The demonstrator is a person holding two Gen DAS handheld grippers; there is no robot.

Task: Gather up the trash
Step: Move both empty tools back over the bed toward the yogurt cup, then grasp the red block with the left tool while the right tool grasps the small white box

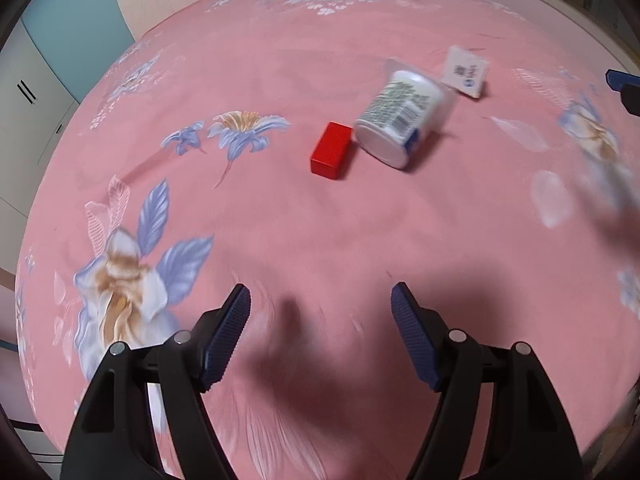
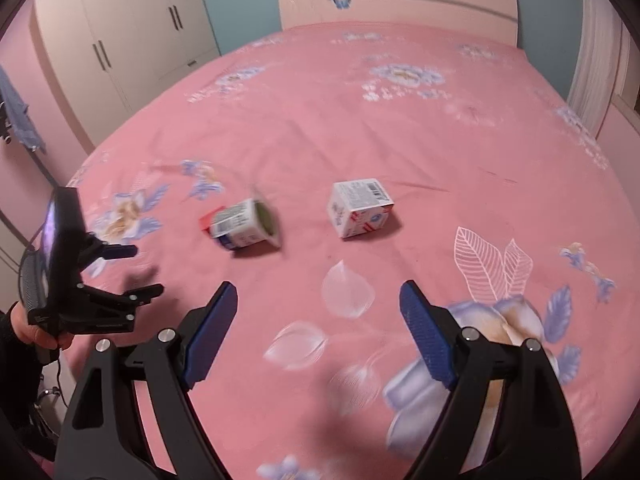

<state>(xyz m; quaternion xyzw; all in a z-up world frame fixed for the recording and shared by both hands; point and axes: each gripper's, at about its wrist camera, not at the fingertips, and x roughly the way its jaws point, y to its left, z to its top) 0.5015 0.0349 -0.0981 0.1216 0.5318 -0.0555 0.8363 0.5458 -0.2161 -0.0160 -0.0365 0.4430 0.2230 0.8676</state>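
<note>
1. Left wrist view puts your left tongs point(image 1: 320, 300) released and empty at the bottom centre, hovering over the pink floral bedsheet point(image 1: 260, 220). The trash lies ahead in the upper right of the frame: a small red rectangular box point(image 1: 331, 151), a white plastic yogurt-style cup with a printed label point(image 1: 400, 118) tipped on its side just beside it, and a small white printed carton point(image 1: 466, 72) a little beyond.
2. Right wrist view shows your right tongs point(image 2: 318, 294) also spread wide and holding nothing, with the white carton point(image 2: 360, 208) above centre and the tipped cup point(image 2: 246, 224) to its left, its mouth facing right. The red box point(image 2: 206, 220) peeks out behind the cup.
3. The step in hand looks like the first reach. Take the carton with the right tongs, since it sits closest to their line, and bring them down square on two flat faces.
4. For the cup, close across its round wall near the middle, not at the rim. It will likely roll or flex, so squeeze gently.
5. Both views are blurred, so slow down before closing.
6. Room is generous: open sheet surrounds all three items, and the bed's edges lie well apart from them. Watch only the other tongs at frame left.
</note>
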